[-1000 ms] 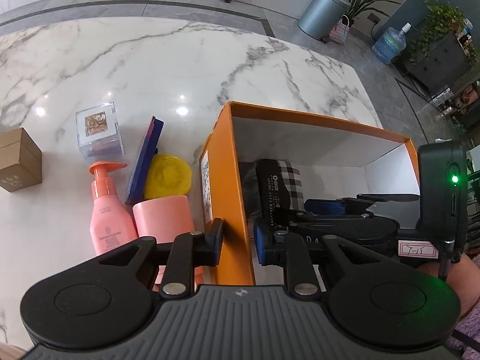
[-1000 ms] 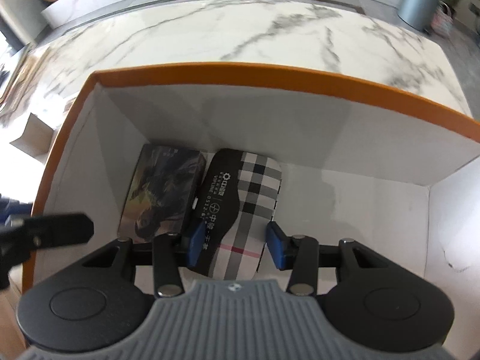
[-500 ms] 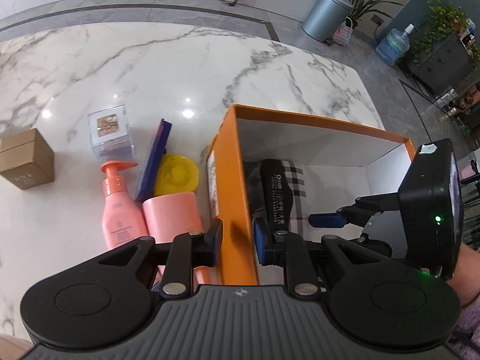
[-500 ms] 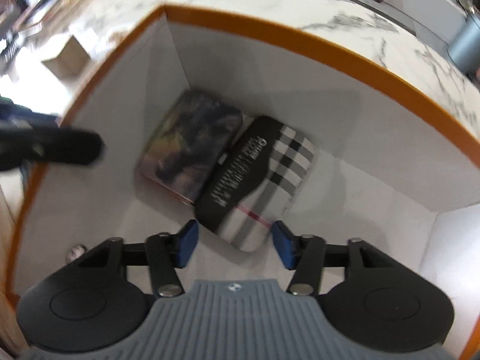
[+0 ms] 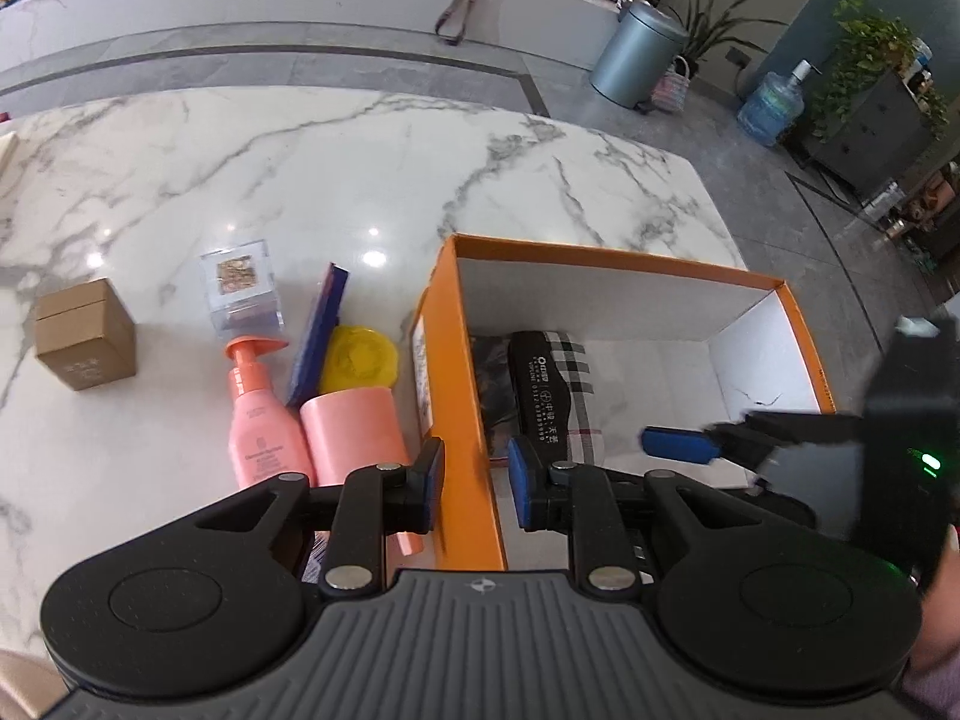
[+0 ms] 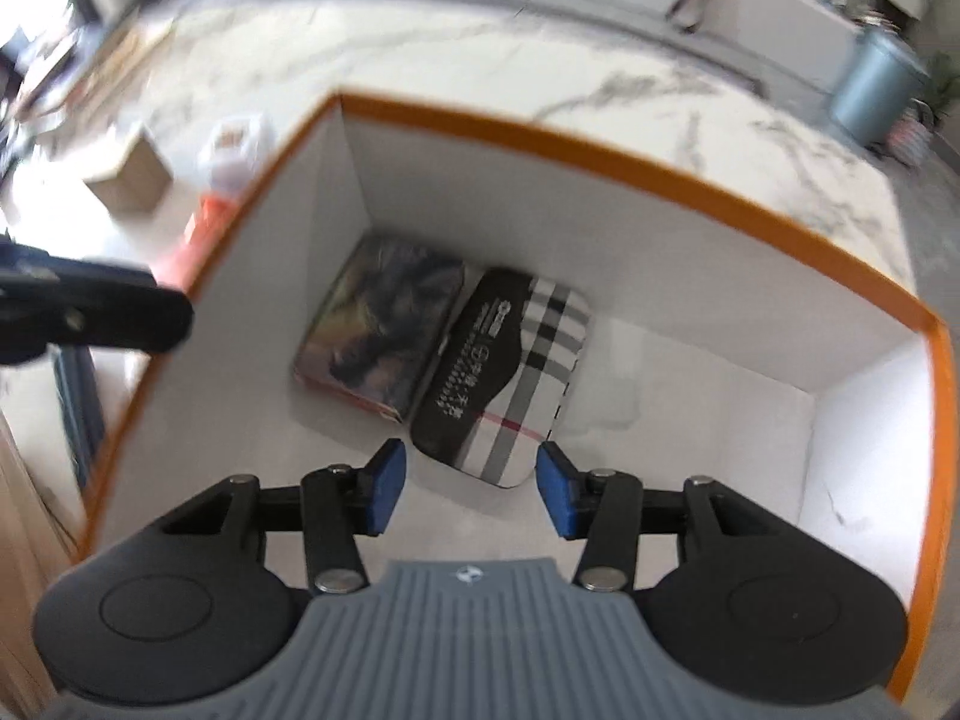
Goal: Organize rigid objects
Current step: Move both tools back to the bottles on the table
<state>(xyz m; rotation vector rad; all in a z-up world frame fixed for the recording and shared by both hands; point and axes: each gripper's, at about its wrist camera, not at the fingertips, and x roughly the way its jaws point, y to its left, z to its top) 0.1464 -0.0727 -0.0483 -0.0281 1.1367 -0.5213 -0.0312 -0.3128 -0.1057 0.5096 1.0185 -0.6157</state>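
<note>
steadying step: by my reading the plaid case is down and the right hand is clear to go for the next item; the left hand minds the box
left gripper (image 5: 474, 483): nearest, narrow, astride the near left wall of the orange box (image 5: 618, 261); whether the pads press it i cannot tell
right gripper (image 6: 471, 489): moderately open over the box's near end, holding nothing
plaid case (image 6: 510, 384): flat on the box floor, below the open pads and apart from them, just beside a dark printed tin (image 6: 378, 330) on its left
waiting items: left of the box on the marble table (image 5: 300, 168), pink bottle (image 5: 261, 420) and pink cylinder (image 5: 351, 432) near, yellow disc (image 5: 360, 357) and blue flat pack (image 5: 318, 336) behind, clear cube (image 5: 243, 288) and brown carton (image 5: 84, 333) farther left
doing it well: lift the right hand straight over the rim, keep the box from sliding, fill the bare right half next
</note>
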